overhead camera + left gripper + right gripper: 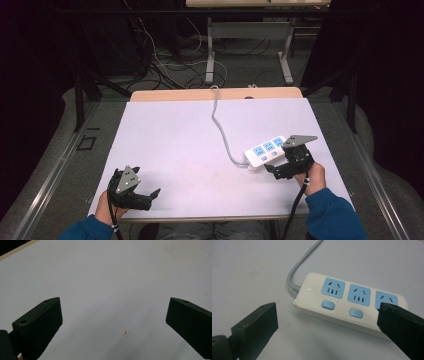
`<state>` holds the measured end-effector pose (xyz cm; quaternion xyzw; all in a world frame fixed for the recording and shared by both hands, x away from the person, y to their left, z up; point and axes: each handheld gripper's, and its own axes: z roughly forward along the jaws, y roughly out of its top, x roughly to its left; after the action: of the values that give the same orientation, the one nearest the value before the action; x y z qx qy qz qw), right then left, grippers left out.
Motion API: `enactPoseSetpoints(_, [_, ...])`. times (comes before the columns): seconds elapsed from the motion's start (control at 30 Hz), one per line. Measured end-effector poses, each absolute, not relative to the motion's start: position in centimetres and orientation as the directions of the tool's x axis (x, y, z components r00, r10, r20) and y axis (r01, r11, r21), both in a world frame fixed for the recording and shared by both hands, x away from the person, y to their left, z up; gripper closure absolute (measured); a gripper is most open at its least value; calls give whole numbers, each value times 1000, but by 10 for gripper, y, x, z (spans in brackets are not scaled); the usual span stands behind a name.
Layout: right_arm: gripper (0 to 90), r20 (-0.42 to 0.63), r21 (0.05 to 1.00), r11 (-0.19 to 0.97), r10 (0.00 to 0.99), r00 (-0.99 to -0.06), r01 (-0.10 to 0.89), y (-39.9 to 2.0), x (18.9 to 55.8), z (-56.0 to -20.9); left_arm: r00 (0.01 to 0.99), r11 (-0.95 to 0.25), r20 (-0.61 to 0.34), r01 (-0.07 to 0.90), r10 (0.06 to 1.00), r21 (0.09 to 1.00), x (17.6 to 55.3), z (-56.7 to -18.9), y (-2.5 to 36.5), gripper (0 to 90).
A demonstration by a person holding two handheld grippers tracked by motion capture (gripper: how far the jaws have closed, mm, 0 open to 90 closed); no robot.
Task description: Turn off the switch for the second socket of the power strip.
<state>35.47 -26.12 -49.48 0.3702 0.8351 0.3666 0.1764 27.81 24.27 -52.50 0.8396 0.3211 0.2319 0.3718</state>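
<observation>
While the high view sets the white power strip [265, 150] on the table [180, 150] toward its right near side, the right gripper [284, 167] sits just beside the strip's near end and the left gripper [145, 197] rests well apart at the near left. Seen from the left gripper view, the jaws stand wide apart over bare white tabletop [112, 277]. Closer in, the right gripper view shows three blue sockets, two blue switches and the grey cord [298, 270]; its spread jaws grasp nothing.

power strip [266, 150] and cord [220, 129] amid bare table [175, 140]
</observation>
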Motion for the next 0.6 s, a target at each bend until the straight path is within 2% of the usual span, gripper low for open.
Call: enactPoseSetpoints(0.6, [19, 2, 732, 441, 761, -649, 519, -267, 378, -496, 690, -522, 152, 367, 708, 770, 279, -525, 243, 5])
